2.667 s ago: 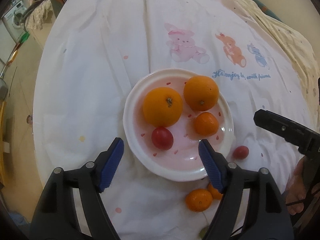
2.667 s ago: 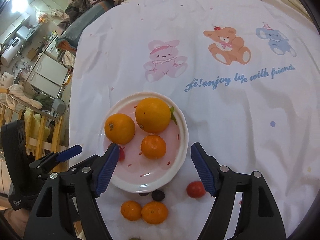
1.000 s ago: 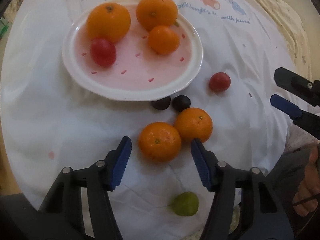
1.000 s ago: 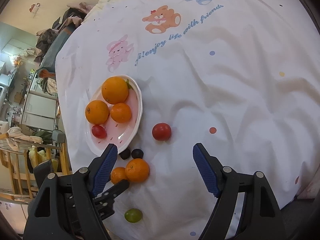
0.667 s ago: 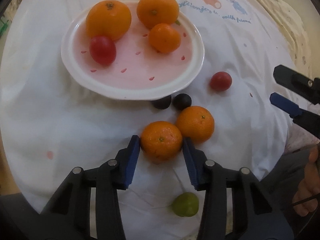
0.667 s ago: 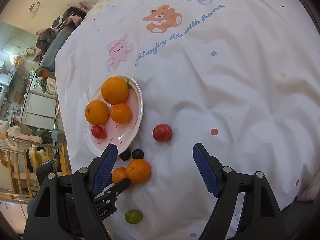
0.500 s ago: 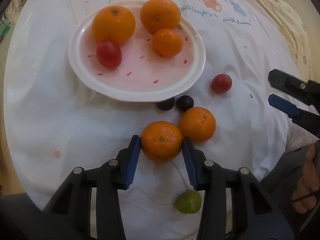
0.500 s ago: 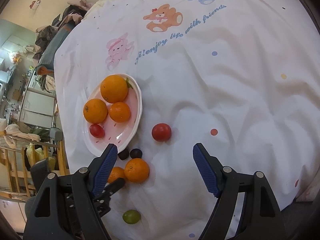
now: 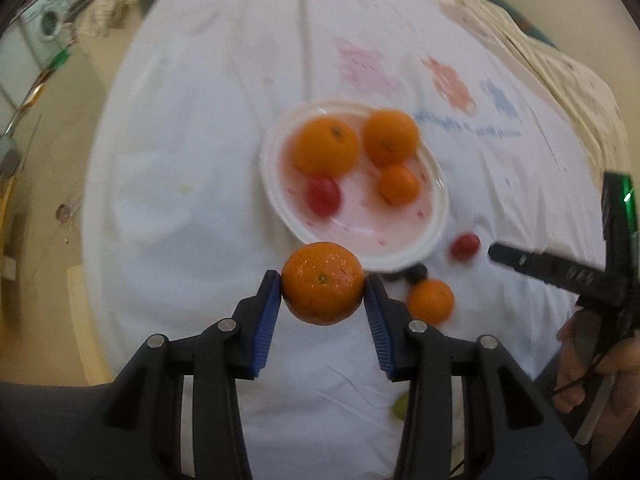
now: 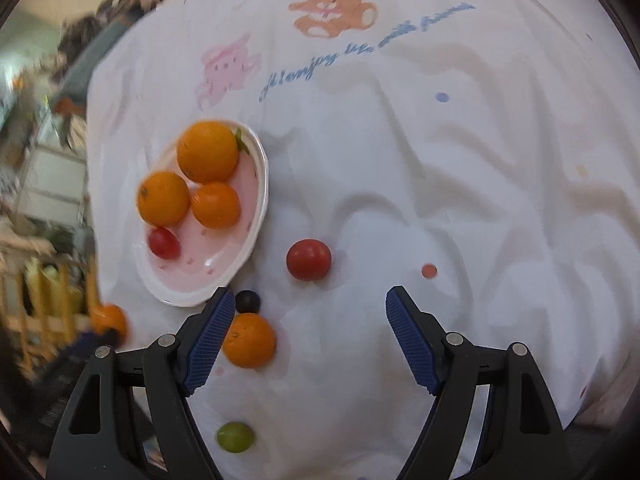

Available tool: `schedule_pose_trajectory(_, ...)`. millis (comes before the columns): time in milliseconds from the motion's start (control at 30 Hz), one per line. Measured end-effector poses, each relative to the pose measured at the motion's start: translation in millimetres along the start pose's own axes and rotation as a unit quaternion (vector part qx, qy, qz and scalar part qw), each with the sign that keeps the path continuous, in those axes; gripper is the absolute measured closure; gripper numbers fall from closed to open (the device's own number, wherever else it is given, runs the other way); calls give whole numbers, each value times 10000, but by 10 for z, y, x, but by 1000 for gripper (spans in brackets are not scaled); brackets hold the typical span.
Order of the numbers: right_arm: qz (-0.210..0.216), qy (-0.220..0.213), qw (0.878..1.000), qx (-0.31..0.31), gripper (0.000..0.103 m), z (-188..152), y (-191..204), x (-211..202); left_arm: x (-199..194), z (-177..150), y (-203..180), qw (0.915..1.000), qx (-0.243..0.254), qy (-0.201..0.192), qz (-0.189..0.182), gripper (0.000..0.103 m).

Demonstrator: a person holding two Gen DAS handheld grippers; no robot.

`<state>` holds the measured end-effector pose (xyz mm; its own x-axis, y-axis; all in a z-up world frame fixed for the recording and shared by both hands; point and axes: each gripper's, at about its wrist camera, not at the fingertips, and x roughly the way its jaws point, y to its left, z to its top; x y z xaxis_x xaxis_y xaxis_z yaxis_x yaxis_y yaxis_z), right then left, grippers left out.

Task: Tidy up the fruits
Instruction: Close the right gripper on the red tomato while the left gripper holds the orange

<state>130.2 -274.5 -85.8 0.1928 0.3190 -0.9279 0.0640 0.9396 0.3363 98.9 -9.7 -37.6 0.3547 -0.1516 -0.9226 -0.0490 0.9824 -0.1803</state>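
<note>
The left gripper [image 9: 323,292] is pointed steeply downward, and a mandarin [image 9: 322,283] is clamped between its blue pads [image 9: 265,320] at the lower centre of the left wrist view; the fruit is seen in front of the near rim of the plate [image 9: 276,200], and the background is blurred. The jaws have just been closing, with this mandarin between them. At the right edge of the same view the right gripper [image 9: 520,258] is seen side-on, with part of a hand [image 9: 580,364] below it.

In the right wrist view the right gripper [image 10: 310,316] is also tilted steeply down, its jaws spread wide with nothing between the pads. A second mandarin [image 10: 249,340] lies on the cloth just beside its left pad, a dark grape [image 10: 247,301] above it, a red tomato [image 10: 308,259] higher in the gap, and a green grape [image 10: 235,436] near the bottom.

The plate [image 10: 256,216] is seen at centre left, with three oranges and a small tomato [image 10: 163,243] on it. Everything is laid on a rumpled white cloth [image 10: 440,200] printed with cartoon animals and blue lettering. A cluttered room is blurred at the upper left, and a washing machine [image 9: 44,26] is visible at the upper left of the left wrist view.
</note>
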Motion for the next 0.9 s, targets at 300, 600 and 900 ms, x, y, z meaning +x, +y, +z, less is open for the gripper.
schedule_pose_trajectory(300,-724,162,9909,-1125,28,82,324,387,0,80,178,9991,-433,-44,-19,65)
schedule_pose_trajectory(600,-1023,193,9820,-1577,70,59,387,550,19,80,178,9990,-453,-1,-60,65)
schedule_pose_trajectory(900,-711,18,9908,-1149,70,110,204,350,42,68,177,9990,-430,-56,67,65)
